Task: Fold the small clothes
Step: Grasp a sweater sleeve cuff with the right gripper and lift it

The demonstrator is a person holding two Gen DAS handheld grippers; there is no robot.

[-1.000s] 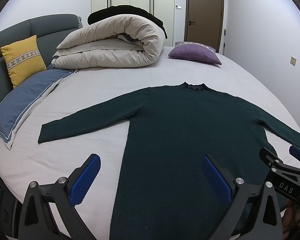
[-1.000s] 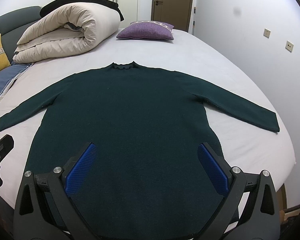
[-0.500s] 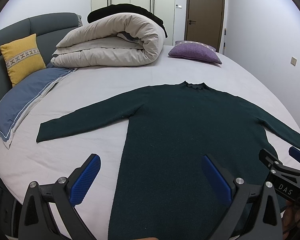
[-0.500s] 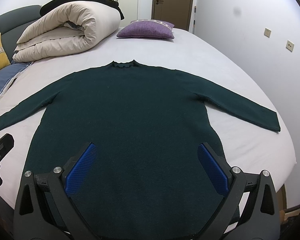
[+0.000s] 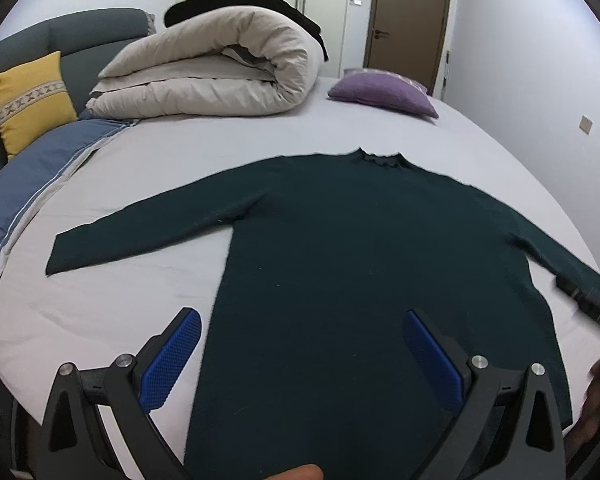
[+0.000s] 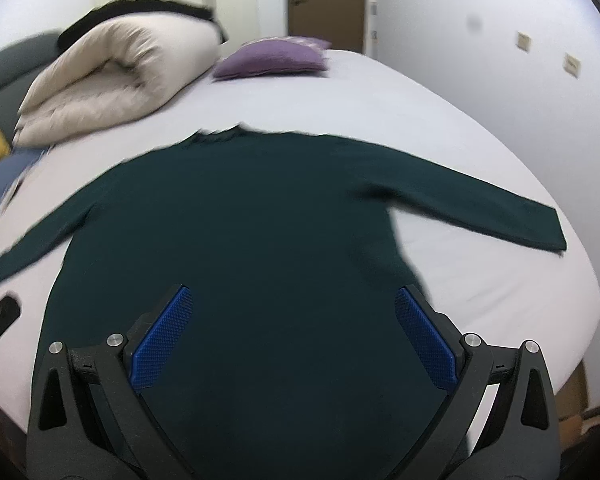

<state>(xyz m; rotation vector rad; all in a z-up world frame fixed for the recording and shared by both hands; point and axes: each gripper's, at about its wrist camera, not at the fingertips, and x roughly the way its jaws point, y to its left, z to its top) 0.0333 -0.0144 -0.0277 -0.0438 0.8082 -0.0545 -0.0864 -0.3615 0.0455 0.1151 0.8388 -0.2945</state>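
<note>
Both hand-held grippers hang released above the hem: the left hand-held gripper (image 5: 298,354) and the right hand-held gripper (image 6: 294,340) spread wide, ribbed blue pads (image 6: 162,338) empty. Beneath them a dark green knit sweater (image 5: 360,256) lies flat, sleeves outstretched, on the smooth pale bed (image 5: 228,148), near a puffy rolled duvet (image 5: 212,76).

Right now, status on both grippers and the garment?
Left gripper open, empty. Right gripper open, empty. Dark green sweater flat on bed, unfolded, sleeves out. Nothing on it.
</note>
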